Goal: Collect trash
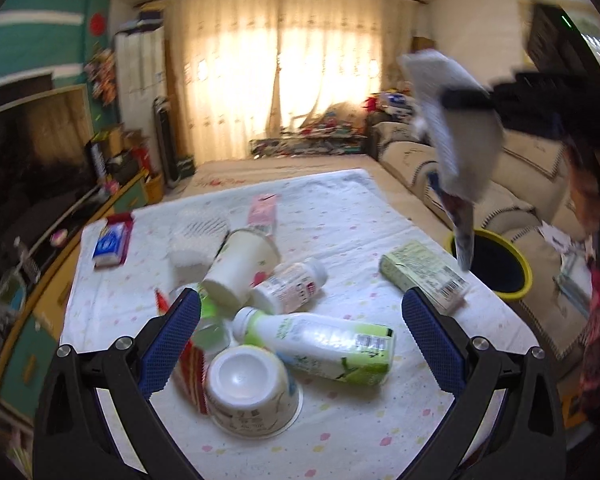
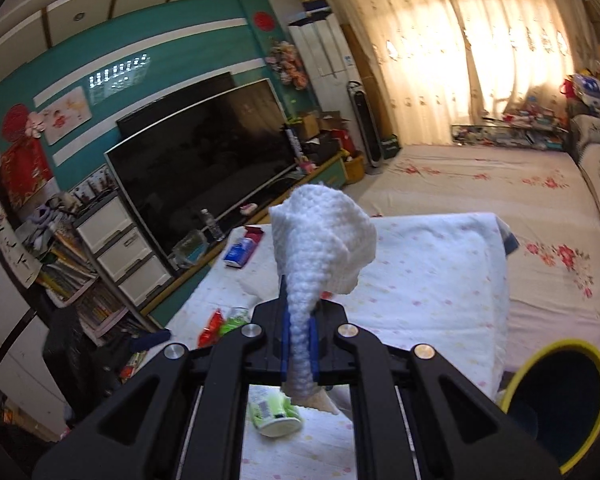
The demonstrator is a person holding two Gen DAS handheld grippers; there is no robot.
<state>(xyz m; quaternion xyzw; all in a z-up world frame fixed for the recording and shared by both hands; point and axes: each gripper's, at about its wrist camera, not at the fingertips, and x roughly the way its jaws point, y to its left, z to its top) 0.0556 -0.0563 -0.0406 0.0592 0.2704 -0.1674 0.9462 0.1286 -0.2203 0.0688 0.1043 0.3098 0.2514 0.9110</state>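
Note:
My right gripper [image 2: 299,334] is shut on a crumpled white paper towel [image 2: 324,240] and holds it in the air above the table. It shows in the left wrist view [image 1: 466,102] high at the right, over the yellow-rimmed bin [image 1: 496,264]. My left gripper [image 1: 300,320] is open and empty above a pile of trash: a green and white bottle [image 1: 320,338], an overturned white cup [image 1: 252,392], a paper cup [image 1: 240,266], a small white bottle [image 1: 292,284] and a green carton [image 1: 424,276].
The table has a white dotted cloth [image 1: 360,216]. A blue tissue pack [image 1: 110,246], a pink carton [image 1: 264,210] and a clear plastic tub [image 1: 198,236] lie at its far side. A sofa [image 1: 520,184] stands right, a TV [image 2: 204,152] left. The bin [image 2: 560,400] is beside the table.

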